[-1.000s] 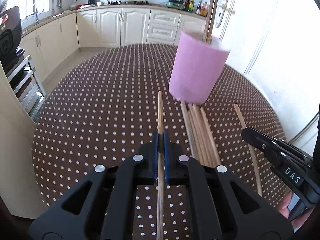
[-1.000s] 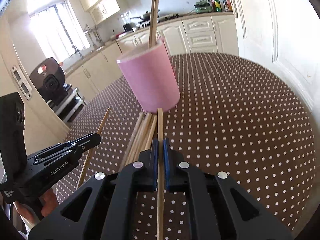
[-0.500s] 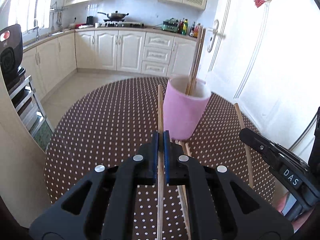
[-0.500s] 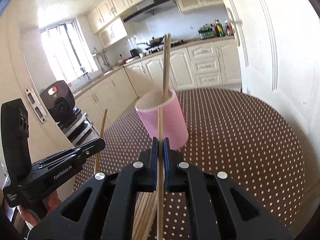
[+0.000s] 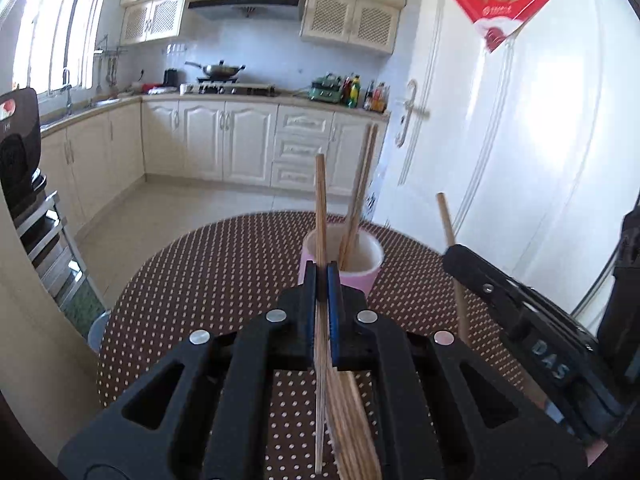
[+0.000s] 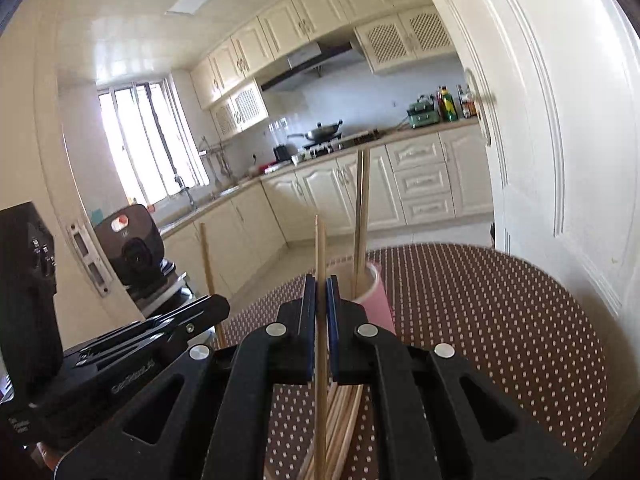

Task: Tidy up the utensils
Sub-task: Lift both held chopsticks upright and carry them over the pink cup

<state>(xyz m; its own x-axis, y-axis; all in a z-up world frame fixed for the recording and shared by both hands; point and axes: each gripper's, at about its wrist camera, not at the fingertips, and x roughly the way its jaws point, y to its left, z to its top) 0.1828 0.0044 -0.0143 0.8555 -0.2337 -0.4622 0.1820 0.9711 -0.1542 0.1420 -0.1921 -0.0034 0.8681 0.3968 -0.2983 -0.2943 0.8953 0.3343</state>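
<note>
Chopsticks are the things being sorted, and each gripper is clenched on one. From the left wrist camera, the left gripper [image 5: 321,276] pinches a single chopstick [image 5: 320,208] between its blue pads, the stick running straight toward 12 o'clock and lifted clear of the worktop [image 5: 208,280], which wears a brown cloth with white dots. Just beyond the tips, at 12 to 1 o'clock, stands the pink cup [image 5: 358,276], upright, with two sticks [image 5: 360,192] already leaning in it. The held chopstick's far end overlaps the cup's left rim in this view; whether it is over the mouth or in front of it cannot be told. At 3 o'clock the right gripper [image 5: 454,250] comes in from the side, closed on another stick [image 5: 450,248] that stands nearly upright. A loose bundle [image 5: 350,420] of chopsticks lies on the cloth under the left gripper, at 6 o'clock. From the right wrist camera, the right gripper [image 6: 321,284] clamps its chopstick [image 6: 320,248] along 12 o'clock, with the cup [image 6: 378,300] just right of its tips, at 1 o'clock, and the sticks [image 6: 361,216] rising from it. The left gripper [image 6: 218,306] shows at 9 o'clock, holding its stick [image 6: 208,264] upright. More loose chopsticks [image 6: 344,412] lie below on the worktop [image 6: 500,320], at 6 o'clock.
</note>
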